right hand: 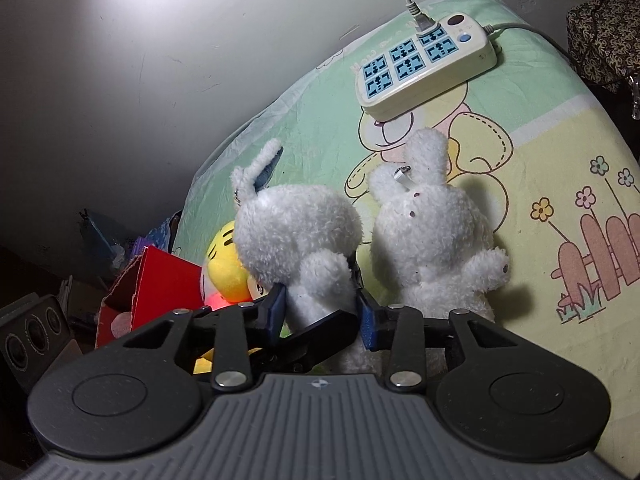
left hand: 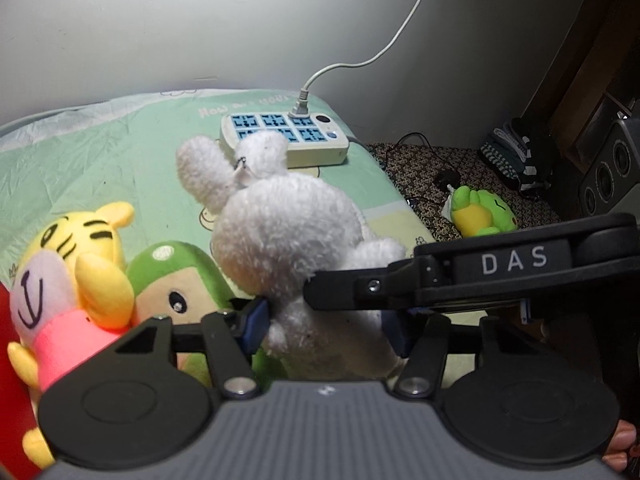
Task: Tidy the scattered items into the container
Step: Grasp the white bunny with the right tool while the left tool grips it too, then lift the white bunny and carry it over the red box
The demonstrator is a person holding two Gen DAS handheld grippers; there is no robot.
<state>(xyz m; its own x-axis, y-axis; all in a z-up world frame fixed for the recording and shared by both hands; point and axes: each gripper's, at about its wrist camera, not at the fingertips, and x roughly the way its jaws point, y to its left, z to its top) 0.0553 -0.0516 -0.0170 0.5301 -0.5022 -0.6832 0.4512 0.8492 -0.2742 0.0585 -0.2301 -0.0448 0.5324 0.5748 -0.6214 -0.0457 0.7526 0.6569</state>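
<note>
In the left wrist view my left gripper [left hand: 326,326] is shut on the lower body of a white rabbit plush [left hand: 280,232], its ears pointing at the wall. A black finger marked DAS [left hand: 360,288] reaches in from the right and touches that plush. To the left, a yellow tiger plush [left hand: 80,264] and a green plush [left hand: 172,276] lie against a red box [left hand: 10,360]. In the right wrist view my right gripper [right hand: 322,316] is shut on a white rabbit plush [right hand: 296,232] with a blue-lined ear. A second white rabbit [right hand: 432,232] lies on the bed sheet [right hand: 560,140] beside it. The red box [right hand: 160,284] stands left of the tiger [right hand: 224,268].
A white power strip [left hand: 284,136] with a plugged-in cable sits on the sheet near the wall. A green frog plush [left hand: 480,212] lies on a patterned surface off the bed's right edge, with folded clothes and a speaker [left hand: 608,176] behind it.
</note>
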